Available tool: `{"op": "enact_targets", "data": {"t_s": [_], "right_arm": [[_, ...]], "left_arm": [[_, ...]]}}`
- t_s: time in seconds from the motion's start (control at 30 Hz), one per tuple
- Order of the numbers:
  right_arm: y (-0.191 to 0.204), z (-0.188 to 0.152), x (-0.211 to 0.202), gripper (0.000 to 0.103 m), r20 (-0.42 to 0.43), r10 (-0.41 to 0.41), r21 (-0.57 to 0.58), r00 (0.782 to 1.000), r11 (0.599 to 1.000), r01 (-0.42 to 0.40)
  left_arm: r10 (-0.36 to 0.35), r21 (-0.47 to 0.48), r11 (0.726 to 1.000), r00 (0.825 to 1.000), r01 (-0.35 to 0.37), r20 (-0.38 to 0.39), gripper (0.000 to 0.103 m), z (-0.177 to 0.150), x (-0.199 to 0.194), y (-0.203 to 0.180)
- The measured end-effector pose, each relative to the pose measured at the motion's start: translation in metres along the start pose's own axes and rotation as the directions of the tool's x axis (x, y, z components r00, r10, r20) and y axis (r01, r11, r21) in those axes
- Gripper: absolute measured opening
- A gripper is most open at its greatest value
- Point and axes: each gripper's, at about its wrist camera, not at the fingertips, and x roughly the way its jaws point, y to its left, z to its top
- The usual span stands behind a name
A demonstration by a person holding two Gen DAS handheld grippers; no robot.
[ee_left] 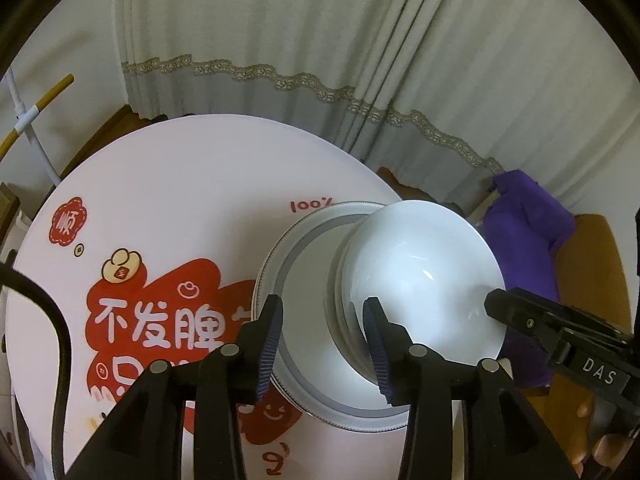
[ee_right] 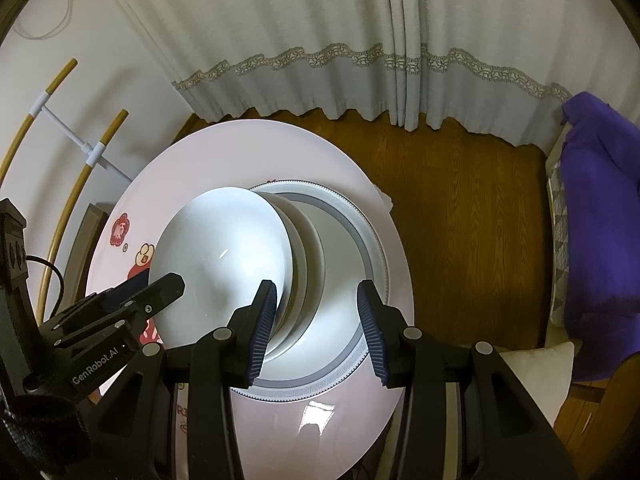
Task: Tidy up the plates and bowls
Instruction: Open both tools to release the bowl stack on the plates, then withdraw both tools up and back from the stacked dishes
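Both grippers, left [ee_left: 324, 340] and right [ee_right: 316, 328], hanging spread and empty over bowls [ee_left: 420, 272] nesting on plate [ee_right: 352, 216] near table [ee_left: 180, 184] edge, saving space.

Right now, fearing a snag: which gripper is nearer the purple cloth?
Right. The right gripper is at the white bowl's rim toward the purple cloth; the left gripper is across the bowl.
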Motion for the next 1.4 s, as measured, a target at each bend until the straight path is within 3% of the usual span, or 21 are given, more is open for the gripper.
{"op": "enact_targets", "data": {"t_s": [0.1,0.53,0.77,0.97,1.03,1.2,1.3,1.4], "right_arm": [[0.002,-0.001,0.0,0.045,0.003,-0.003,0.0,1.0,1.0,0.003],[0.005,-0.007,-0.005,0.047,0.021,0.034,-0.02,0.999,0.999,-0.033],[0.009,-0.024,-0.021,0.047,0.056,0.026,-0.05,0.998,0.998,-0.024],[0.019,-0.045,-0.046,0.05,0.116,0.024,-0.076,0.993,0.997,-0.015],[0.025,-0.057,-0.054,0.058,0.14,0.023,-0.093,0.99,0.996,-0.01],[0.036,-0.082,-0.066,0.066,0.184,0.04,-0.114,0.982,0.993,-0.019],[0.038,-0.096,-0.072,0.083,0.209,0.049,-0.118,0.977,0.993,-0.024],[0.039,-0.111,-0.081,0.086,0.25,0.05,-0.11,0.967,0.994,-0.023]], "left_arm": [[0.01,0.001,1.0,1.0,-0.01,0.005,0.047,-0.002,-0.003,0.0],[-0.01,0.027,1.0,0.999,0.009,0.036,0.051,-0.017,-0.02,-0.001],[0.017,0.051,0.998,0.991,-0.024,0.132,0.057,-0.043,-0.055,0.001],[0.065,0.061,0.995,0.971,-0.081,0.229,0.068,-0.078,-0.087,0.01],[0.079,0.063,0.993,0.963,-0.099,0.256,0.073,-0.09,-0.097,0.012],[0.115,0.077,0.986,0.94,-0.147,0.322,0.083,-0.127,-0.122,0.012],[0.128,0.087,0.981,0.921,-0.171,0.369,0.088,-0.149,-0.137,0.012],[0.132,0.089,0.979,0.904,-0.183,0.408,0.093,-0.172,-0.149,0.013]]}}
